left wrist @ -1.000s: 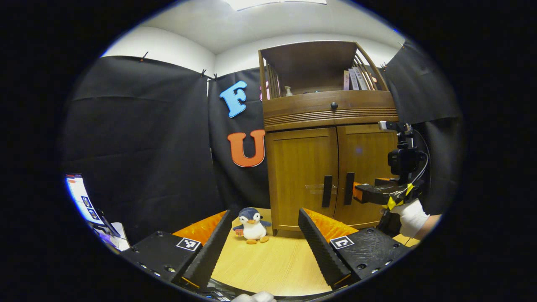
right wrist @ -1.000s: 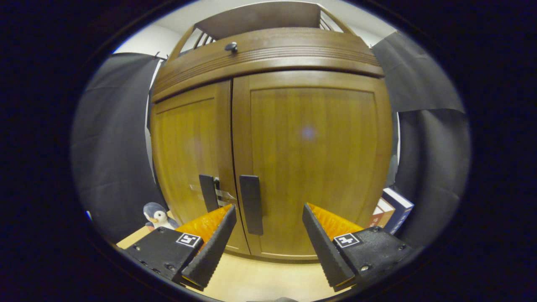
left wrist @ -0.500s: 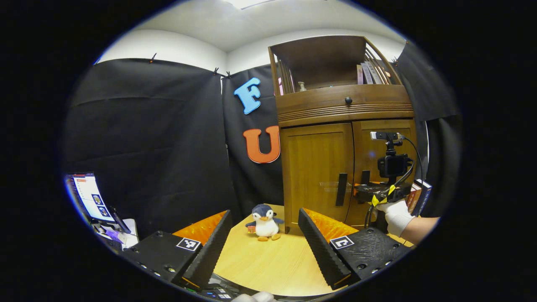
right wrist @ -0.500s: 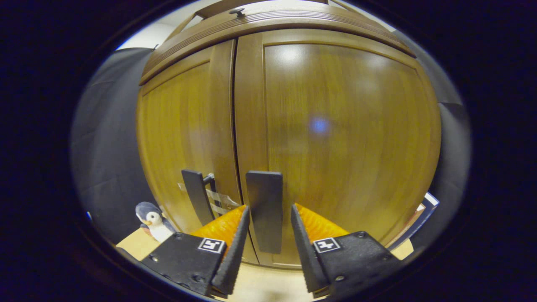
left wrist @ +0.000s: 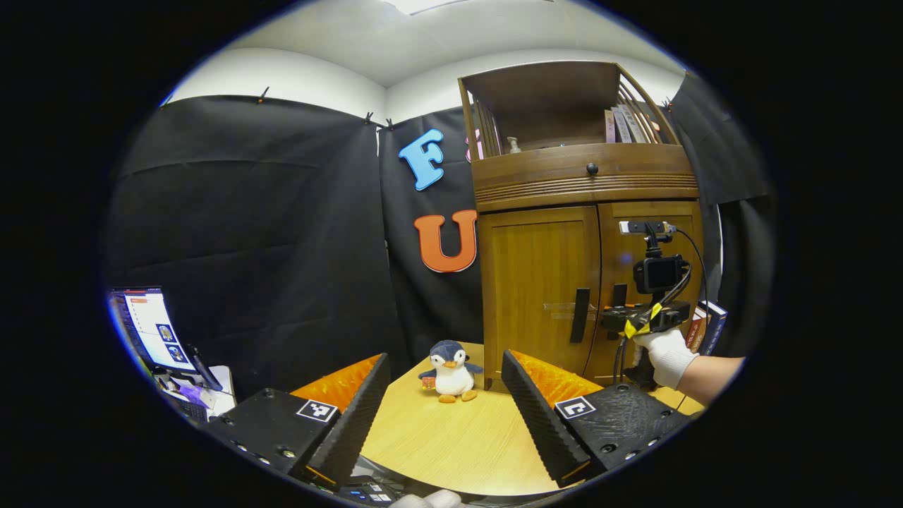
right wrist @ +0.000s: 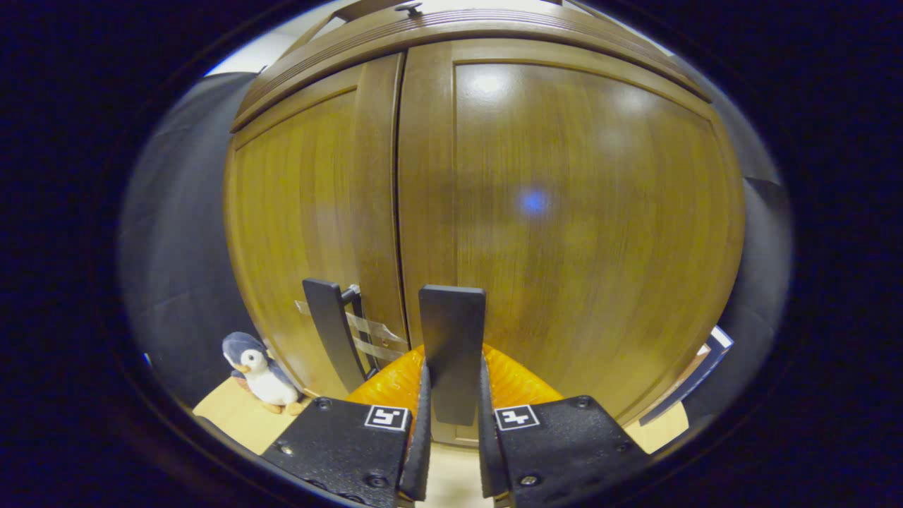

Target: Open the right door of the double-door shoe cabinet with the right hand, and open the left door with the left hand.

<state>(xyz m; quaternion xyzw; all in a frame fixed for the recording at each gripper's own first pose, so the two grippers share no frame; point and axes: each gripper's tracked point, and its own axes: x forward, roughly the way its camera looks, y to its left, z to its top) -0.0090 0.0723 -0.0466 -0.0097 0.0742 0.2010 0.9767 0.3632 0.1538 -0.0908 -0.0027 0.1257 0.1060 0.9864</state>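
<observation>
Wooden and brown, the shoe cabinet (left wrist: 585,282) stands on the pale table (left wrist: 451,444) with both doors closed, and in my right gripper view the right gripper (right wrist: 451,423) has its two fingers pressed against either side of the dark upright handle (right wrist: 451,353) of the right door (right wrist: 564,226). My left gripper (left wrist: 444,416) hangs back over the table with its fingers spread wide and nothing between them, well apart from the left door (left wrist: 540,289), whose own dark handle (left wrist: 580,315) stands untouched. A small plush penguin (left wrist: 450,370) sits on the table just beside the cabinet's left corner, and in the left gripper view a gloved hand (left wrist: 667,353) holds the right gripper at the doors.
</observation>
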